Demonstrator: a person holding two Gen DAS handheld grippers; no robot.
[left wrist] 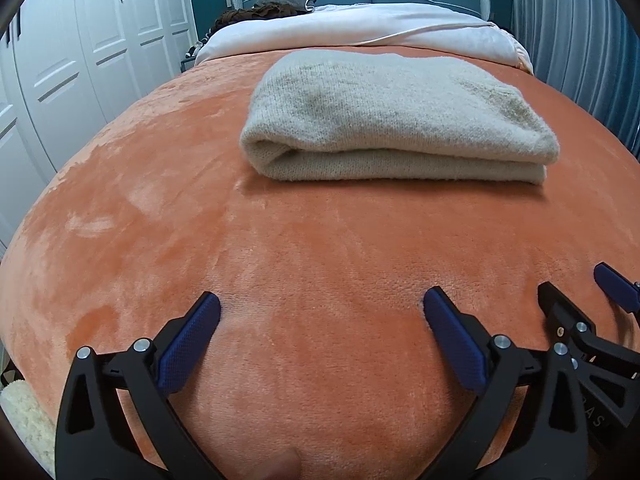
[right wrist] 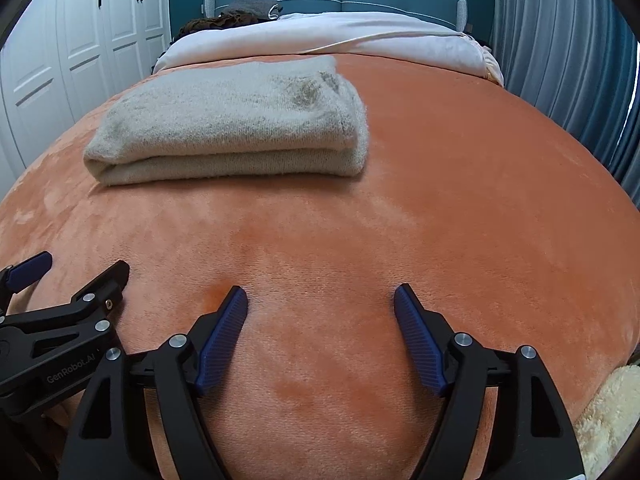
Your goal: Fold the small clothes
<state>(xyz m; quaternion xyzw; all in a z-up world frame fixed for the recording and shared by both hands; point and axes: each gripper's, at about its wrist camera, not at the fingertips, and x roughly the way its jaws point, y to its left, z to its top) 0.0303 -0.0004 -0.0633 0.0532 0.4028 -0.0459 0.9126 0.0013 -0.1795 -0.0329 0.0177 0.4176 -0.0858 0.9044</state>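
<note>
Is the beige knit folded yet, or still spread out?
Folded. The beige knit lies as a compact stack on the orange blanket, with a rounded fold and layered edges facing both open grippers.

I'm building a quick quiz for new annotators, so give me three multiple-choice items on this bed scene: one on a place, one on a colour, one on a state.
1. Where does the folded beige garment lie?
A. on the orange blanket
B. on the white duvet
C. between a gripper's fingers

2. What colour are the pads on the gripper fingers?
A. red
B. blue
C. green

3. In what state are the two grippers?
A. both shut on the garment
B. left open, right shut
C. both open and empty

Answers:
1. A, it rests on the orange blanket, short of the white duvet farther up the bed.
2. B, the pads show dark blue in both wrist views.
3. C, the left gripper and the right gripper each show a wide gap with only blanket between the fingers.
</note>
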